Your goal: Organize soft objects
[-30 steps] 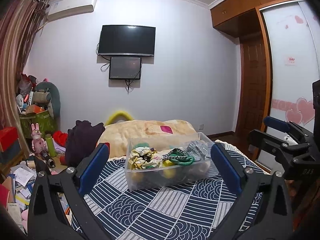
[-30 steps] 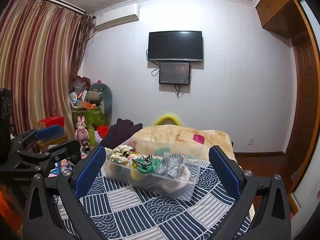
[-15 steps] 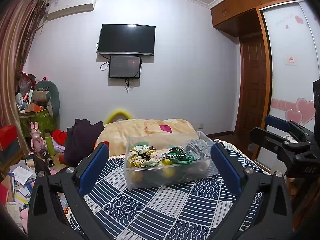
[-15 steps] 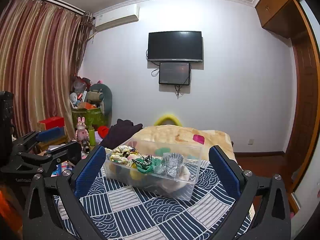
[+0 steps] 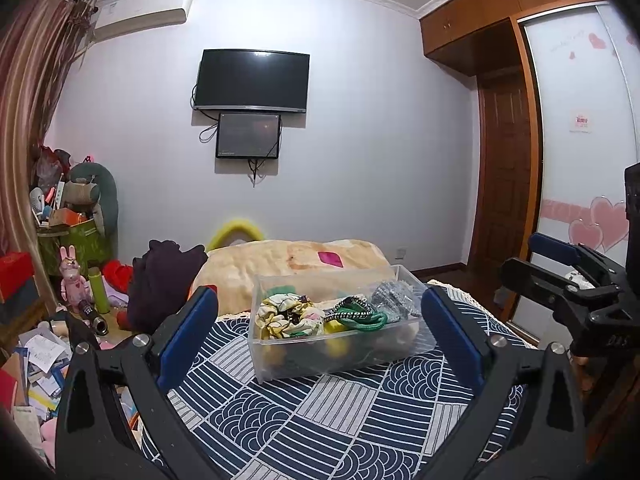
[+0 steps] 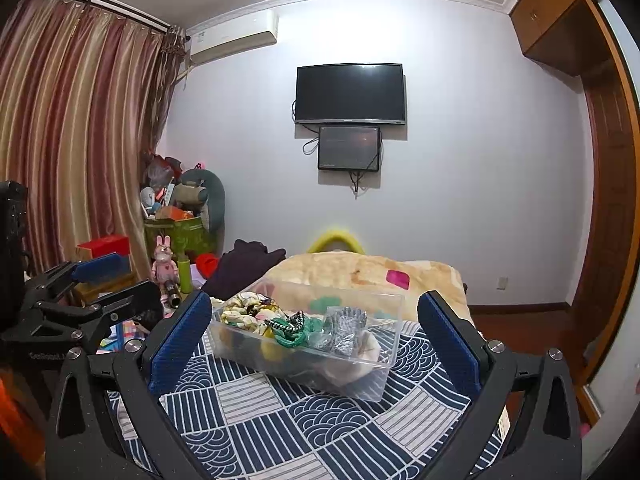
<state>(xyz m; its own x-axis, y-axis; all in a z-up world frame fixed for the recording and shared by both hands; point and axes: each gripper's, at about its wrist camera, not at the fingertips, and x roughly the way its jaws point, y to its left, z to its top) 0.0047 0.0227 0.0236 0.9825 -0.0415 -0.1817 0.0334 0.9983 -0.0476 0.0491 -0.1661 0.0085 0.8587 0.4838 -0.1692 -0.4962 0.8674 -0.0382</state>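
A clear plastic bin [image 5: 280,364] sits on the blue patterned bedspread [image 5: 320,420]; it also shows in the right wrist view [image 6: 344,380]. It holds a floral scrunchie [image 5: 286,314], a green cord bundle [image 5: 360,314], a grey knit piece [image 5: 394,300] and yellow balls [image 5: 338,346]. My left gripper [image 5: 318,312] is open and empty, level with the bin's front. My right gripper [image 6: 314,320] is open and empty, framing the bin. Each gripper shows at the edge of the other's view.
A beige blanket [image 5: 288,258] and a dark garment [image 5: 160,280] lie behind the bin. Clutter, a pink rabbit figure [image 5: 72,280] and a green box stand at the left. A wardrobe and wooden door [image 5: 504,184] are at the right.
Both grippers have stayed open. The left view has shifted slightly; the bin sits a little lower and closer in it.
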